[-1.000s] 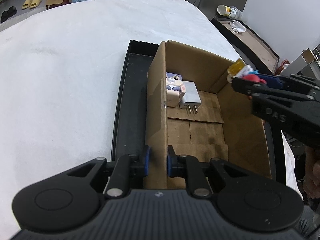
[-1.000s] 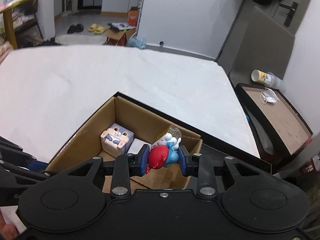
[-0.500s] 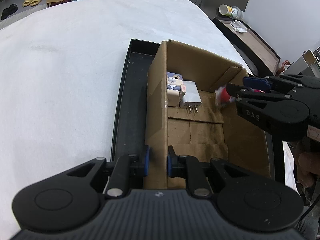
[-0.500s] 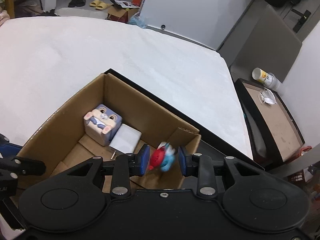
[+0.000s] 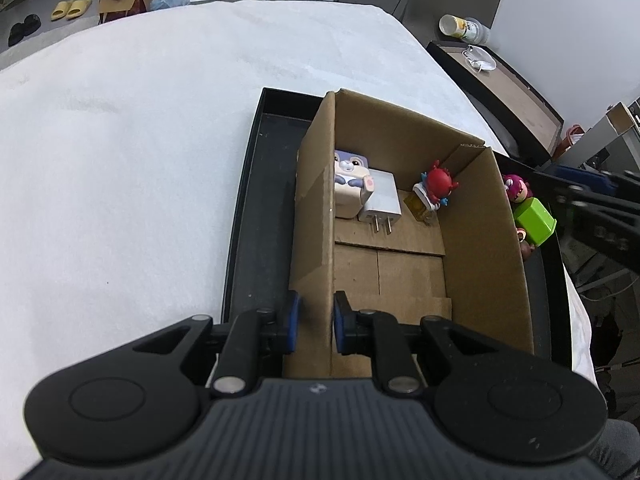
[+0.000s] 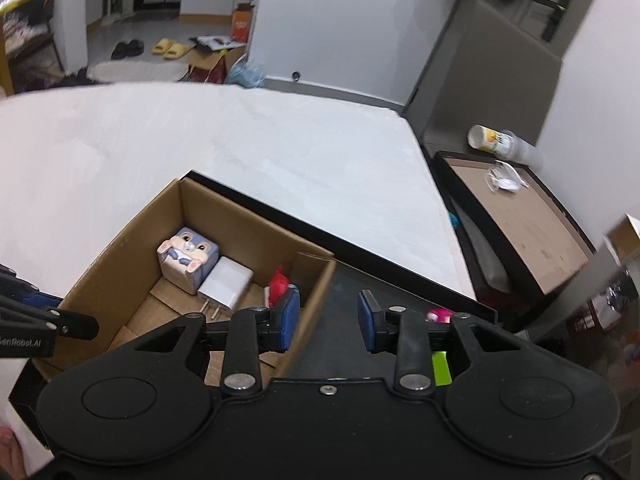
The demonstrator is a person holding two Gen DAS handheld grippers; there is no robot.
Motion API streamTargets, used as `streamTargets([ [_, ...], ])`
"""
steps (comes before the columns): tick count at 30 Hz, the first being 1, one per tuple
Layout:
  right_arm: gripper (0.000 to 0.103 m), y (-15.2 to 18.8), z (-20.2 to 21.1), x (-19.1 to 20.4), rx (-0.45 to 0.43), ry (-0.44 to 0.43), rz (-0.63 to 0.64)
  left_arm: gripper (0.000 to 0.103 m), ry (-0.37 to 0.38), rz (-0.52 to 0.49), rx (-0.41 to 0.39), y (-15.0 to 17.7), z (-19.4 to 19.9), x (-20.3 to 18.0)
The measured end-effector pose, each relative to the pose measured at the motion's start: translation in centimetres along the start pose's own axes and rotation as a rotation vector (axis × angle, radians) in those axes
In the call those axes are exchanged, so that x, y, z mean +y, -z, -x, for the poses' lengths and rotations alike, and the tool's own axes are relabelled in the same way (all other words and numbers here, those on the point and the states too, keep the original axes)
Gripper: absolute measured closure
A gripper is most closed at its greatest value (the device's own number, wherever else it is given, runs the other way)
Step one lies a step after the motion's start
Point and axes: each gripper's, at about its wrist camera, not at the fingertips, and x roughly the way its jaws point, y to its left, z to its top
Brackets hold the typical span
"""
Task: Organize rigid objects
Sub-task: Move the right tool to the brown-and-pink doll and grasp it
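Red figure (image 5: 439, 181) now dropped in box (image 5: 484, 240) corner

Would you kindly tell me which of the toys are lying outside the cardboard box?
The pink bear figure and green cube lie in the black tray, right of the cardboard box; the rabbit cube and red-capped figure are inside.
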Motion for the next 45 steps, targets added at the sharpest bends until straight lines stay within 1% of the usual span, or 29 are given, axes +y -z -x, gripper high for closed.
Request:
streamTargets([
  [2, 0.067, 0.4, 0.5, -1.0, -0.003, -0.001, -0.031, 0.087, -0.006, -0.006, -0.005, 0.0, 0.1, -0.2],
  [4, 0.057, 1.0, 0.9, -2.0, -0.006, 0.005, -0.059, 0.087, -0.01, -0.011, -0.01, 0.0, 0.2, -0.3],
  [6, 0.055, 1.7, 1.1, -2.7, -0.009, 0.017, -0.081, 0.087, -0.015, -0.015, -0.013, 0.0, 0.3, -0.5],
  [15, 0.054, 4.9, 1.1, -5.6, 0.021, 0.033, -0.188, 0.089, -0.022, -0.026, -0.021, 0.1, 0.5, -0.6],
  [19, 0.05, 6.2, 0.7, -6.4, 0.024, 0.033, -0.235, 0.089, -0.022, -0.03, -0.021, 0.1, 0.5, -0.6],
  [23, 0.05, 7.4, 0.1, -7.1, 0.029, 0.035, -0.275, 0.089, -0.023, -0.033, -0.021, 0.2, 0.4, -0.6],
  [26, 0.047, 8.1, -0.4, -7.3, 0.035, 0.031, -0.305, 0.09, -0.024, -0.033, -0.018, 0.1, 0.4, -0.5],
  [31, 0.044, 9.2, -1.6, -7.3, 0.041, 0.02, -0.34, 0.09, -0.024, -0.033, -0.013, 0.1, 0.4, -0.5],
  [39, 0.044, 9.8, -4.3, -7.8, 0.072, 0.008, -0.418, 0.09, -0.025, -0.031, -0.008, 0.1, 0.2, -0.5],
  [41, 0.041, 9.9, -5.1, -8.1, 0.086, 0.012, -0.439, 0.09, -0.026, -0.03, -0.006, 0.0, 0.1, -0.5],
  [42, 0.034, 10.0, -5.5, -8.3, 0.094, 0.01, -0.453, 0.09, -0.026, -0.03, -0.005, 0.0, 0.1, -0.4],
  [43, 0.03, 10.1, -5.7, -8.4, 0.096, 0.008, -0.469, 0.09, -0.026, -0.03, -0.005, 0.0, 0.0, -0.4],
  [45, 0.03, 10.3, -6.3, -8.7, 0.102, 0.002, -0.494, 0.09, -0.028, -0.029, -0.002, 0.0, -0.1, -0.4],
])
